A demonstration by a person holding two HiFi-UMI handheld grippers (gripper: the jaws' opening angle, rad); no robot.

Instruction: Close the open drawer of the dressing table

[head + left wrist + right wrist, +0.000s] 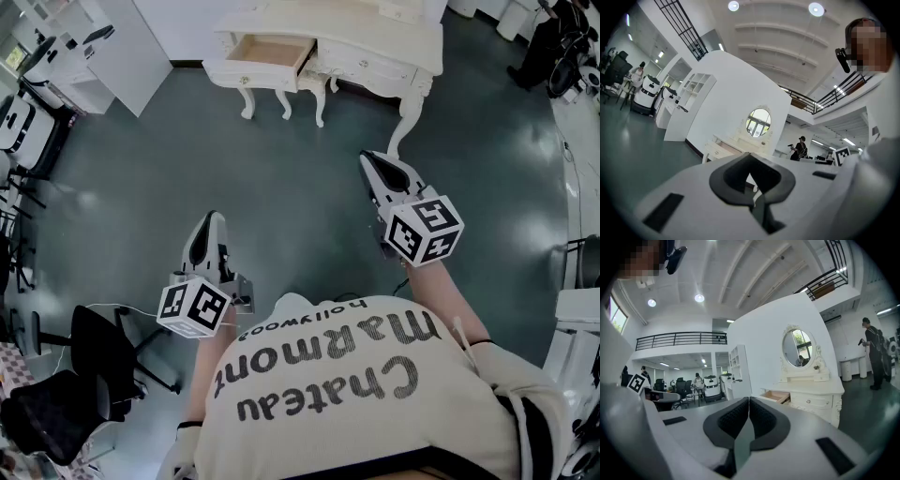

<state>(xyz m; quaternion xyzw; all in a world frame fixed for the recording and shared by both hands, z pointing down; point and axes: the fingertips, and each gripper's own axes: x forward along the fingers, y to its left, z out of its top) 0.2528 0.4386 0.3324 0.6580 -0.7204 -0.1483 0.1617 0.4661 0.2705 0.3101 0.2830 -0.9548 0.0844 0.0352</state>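
while the drawer (270,52) stands open, the left gripper (212,219) and right gripper (369,159) are closed, holding nothing.

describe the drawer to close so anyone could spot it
Find the white dressing table by the far wall in the head view. The drawer at its left end is pulled out, showing a bare wooden inside; the drawer beside it is shut, all white.

Showing cream painted wood on the dressing table (375,37), baring raw pale wood inside the drawer (272,52), gleaming softly across smooth floor (281,187).
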